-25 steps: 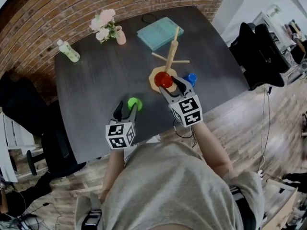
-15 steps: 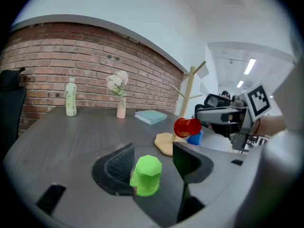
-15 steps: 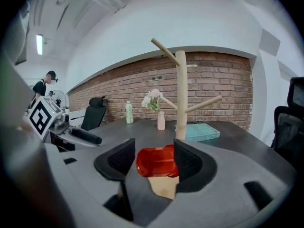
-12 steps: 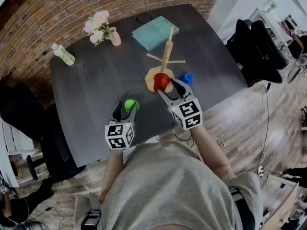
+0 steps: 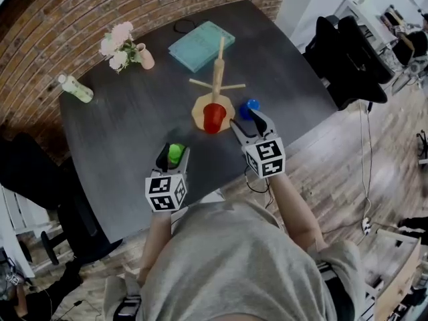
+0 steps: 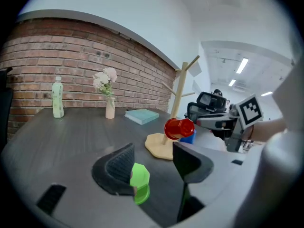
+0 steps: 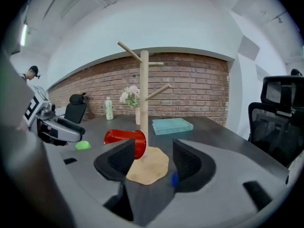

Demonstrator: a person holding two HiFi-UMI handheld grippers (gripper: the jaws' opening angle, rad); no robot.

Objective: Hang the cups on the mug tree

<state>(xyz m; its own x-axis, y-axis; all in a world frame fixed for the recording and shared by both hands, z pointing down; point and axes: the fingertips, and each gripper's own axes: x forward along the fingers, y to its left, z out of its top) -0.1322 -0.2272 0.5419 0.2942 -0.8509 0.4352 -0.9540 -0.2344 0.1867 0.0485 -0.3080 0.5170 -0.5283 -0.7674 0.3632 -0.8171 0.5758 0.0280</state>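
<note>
The wooden mug tree [image 5: 218,72] stands on its round base [image 5: 199,112] mid-table. A red cup [image 5: 215,117] hangs sideways low against the pole [image 7: 144,103], just above the base; it also shows as the red cup [image 7: 124,140] and the red cup [image 6: 179,128]. My right gripper [image 5: 252,121] is open and empty, a little short of the tree. A blue cup [image 5: 251,105] stands just ahead of its fingers. My left gripper [image 6: 152,152] is open with a green cup [image 6: 139,182] between its fingers, against the left pad [image 6: 118,167]. The green cup [image 5: 175,152] rests on the table.
A teal book [image 5: 200,43], a pink vase of flowers [image 5: 143,57], a pale bottle [image 5: 75,87] and a dark cable [image 5: 182,25] lie at the table's far side. A black office chair [image 5: 341,52] stands off the right edge. The near table edge [image 5: 200,196] is by my body.
The red cup was at the right gripper's fingertips; now it hangs at the tree and the gripper has drawn back. The left gripper has moved so the green cup sits between its fingers.
</note>
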